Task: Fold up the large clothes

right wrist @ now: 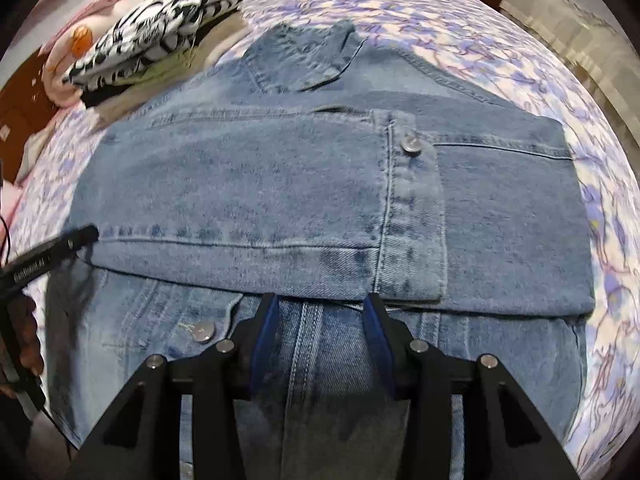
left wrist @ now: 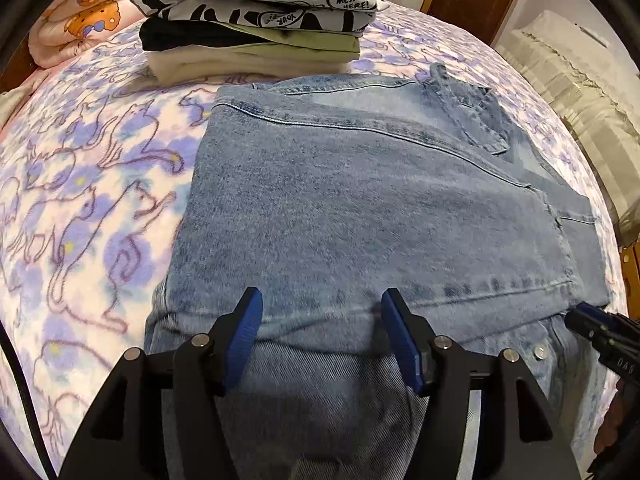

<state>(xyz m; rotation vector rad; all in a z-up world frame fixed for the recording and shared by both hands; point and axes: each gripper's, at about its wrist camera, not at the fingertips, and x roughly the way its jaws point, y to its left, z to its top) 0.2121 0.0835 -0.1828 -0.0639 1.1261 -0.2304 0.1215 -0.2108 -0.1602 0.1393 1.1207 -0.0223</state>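
We have the denim jacket (left wrist: 360,208) spread on the bed (left wrist: 80,184) in front of us, partly folded: a broad panel is laid over the front, its hem running across just ahead of both tools, and the collar (right wrist: 304,60) lies at the far end; the left gripper (left wrist: 320,308) hovers at that hem with its jaws roughly halfway apart and nothing pinched between the blue pads; the right gripper (right wrist: 320,300) stands likewise at the hem edge, a little narrower, with denim under it but no cloth pressed between the pads, so we judge both to be empty

We reckon the denim is heavy and fairly stiff for cloth; it should hold a crease and not slide about, but the doubled seams and metal buttons (right wrist: 412,146) make thick, hard spots, so we would take hold at the folded hem, one tool towards each corner, clear of buttons, and lift both together so the weight does not drag the fold askew

At the far left sits a stack of folded clothes (left wrist: 256,28); its top piece is black-and-white print with a speech bubble reading "YOUR MESSAGE HERE!"; lettering on the other tool's body is seen in each view but is too blurred for us to read
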